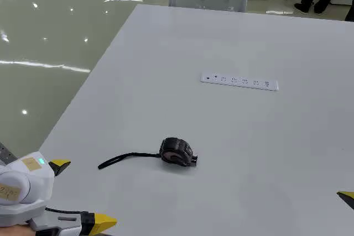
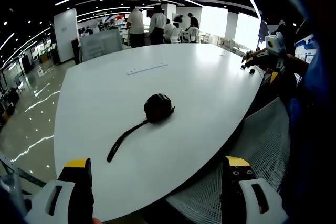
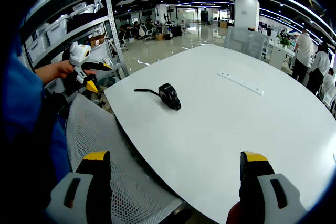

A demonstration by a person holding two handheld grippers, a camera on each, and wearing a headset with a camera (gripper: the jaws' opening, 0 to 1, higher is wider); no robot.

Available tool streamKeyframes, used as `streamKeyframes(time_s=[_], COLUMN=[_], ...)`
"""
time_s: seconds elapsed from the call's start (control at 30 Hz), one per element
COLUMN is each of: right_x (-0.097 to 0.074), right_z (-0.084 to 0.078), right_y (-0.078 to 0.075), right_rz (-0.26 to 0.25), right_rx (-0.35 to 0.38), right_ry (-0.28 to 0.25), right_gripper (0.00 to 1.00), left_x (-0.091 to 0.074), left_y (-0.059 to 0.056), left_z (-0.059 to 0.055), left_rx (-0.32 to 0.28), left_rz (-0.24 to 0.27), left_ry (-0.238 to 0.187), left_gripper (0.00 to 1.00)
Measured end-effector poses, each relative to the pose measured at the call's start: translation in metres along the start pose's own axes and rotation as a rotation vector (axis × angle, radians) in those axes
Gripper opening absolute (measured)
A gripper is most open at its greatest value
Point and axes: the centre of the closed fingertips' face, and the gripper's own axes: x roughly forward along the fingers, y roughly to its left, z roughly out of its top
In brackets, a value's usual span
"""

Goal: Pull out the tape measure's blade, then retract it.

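in the right gripper view, a metal rack [image 3: 107,19] stands far to the left of the right gripper [image 3: 176,157]. on its shelves sit pale storage boxes [image 3: 55,27]; what is inside them i cannot tell, they are too small and closed to the eye.

the tape measure [image 1: 177,152] lies on the white table [image 1: 260,142]. it is dark, almost black, with a rounded body and a small metal end at the mouth of the body, on the side away from the strap. the blade is inside, not pulled out. a thin black strap [image 1: 124,158] goes out flat from the body and points toward the left gripper [image 1: 83,194].

the left gripper is near the table edge. its two yellow-tipped jaws are wide apart and nothing is between them. the tape measure [image 2: 158,107] is ahead of it, well apart, with the strap end on the nearer side.

the right gripper is also spread wide with nothing in it. the tape measure [image 3: 170,96] is ahead of it and a little to the left, well apart. one yellow jaw tip of the right gripper [image 1: 347,197] shows at the right edge of the head view.

a white power strip [image 1: 239,81] lies flat on the table beyond the tape measure, farther from both grippers. a mesh chair [image 3: 100,124] is just under the right gripper, beside the table edge.
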Motion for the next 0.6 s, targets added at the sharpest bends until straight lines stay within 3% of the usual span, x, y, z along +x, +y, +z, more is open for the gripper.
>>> streamKeyframes(time_s=[0.6], right_x=[0.004], right_z=[-0.0006], right_y=[0.0007], right_rz=[0.014], right_rx=[-0.011], right_ry=[0.007], right_gripper=[0.99], left_x=[0.0013], left_y=[-0.0001], left_z=[-0.0013], left_rx=[0.007], left_rz=[0.003], left_ry=[0.007], left_gripper=[1.0])
